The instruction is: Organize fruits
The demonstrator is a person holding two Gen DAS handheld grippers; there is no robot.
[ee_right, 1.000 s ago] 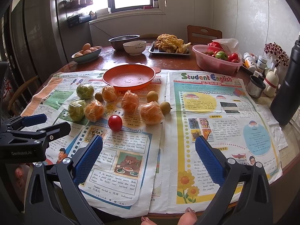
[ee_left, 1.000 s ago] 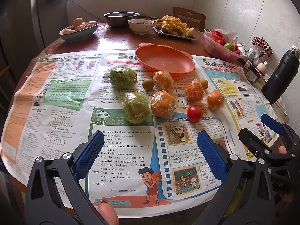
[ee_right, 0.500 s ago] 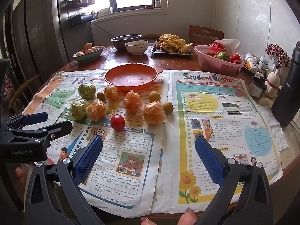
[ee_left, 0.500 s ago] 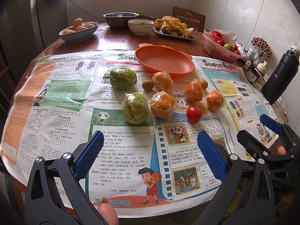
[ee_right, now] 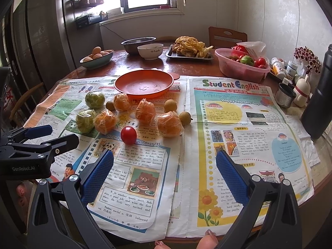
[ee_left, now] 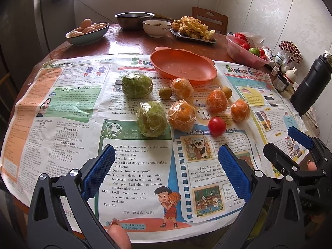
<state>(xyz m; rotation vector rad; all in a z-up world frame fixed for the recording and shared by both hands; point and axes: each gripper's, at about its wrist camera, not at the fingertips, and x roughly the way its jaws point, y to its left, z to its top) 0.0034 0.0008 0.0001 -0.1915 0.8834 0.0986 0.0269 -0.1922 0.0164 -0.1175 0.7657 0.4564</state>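
Note:
Loose fruit lies on newspaper in front of an empty orange plate [ee_left: 182, 67] [ee_right: 143, 84]. There are two wrapped green fruits [ee_left: 151, 118] [ee_right: 85, 120], several wrapped oranges [ee_left: 181, 115] [ee_right: 169, 124], a red tomato [ee_left: 216, 126] [ee_right: 128, 135] and small brown fruits [ee_left: 165, 92] [ee_right: 170, 105]. My left gripper [ee_left: 166, 164] is open, low over the newspaper short of the green fruit. My right gripper [ee_right: 165, 162] is open too, near the table's front edge just short of the tomato. Each gripper shows at the side of the other's view, and neither holds anything.
At the back of the round wooden table [ee_left: 128, 43] stand a bowl of eggs [ee_left: 87, 32], a metal bowl [ee_left: 134, 19], a white bowl [ee_right: 150, 50], a tray of fried food [ee_right: 189, 48] and a pink tub of vegetables [ee_right: 241, 65]. A dark flask [ee_left: 310, 87] and small jars stand at the right.
My right gripper has edged forward towards the fruit, so the tomato and oranges look nearer. The left gripper has barely shifted. Both jaws stay open.

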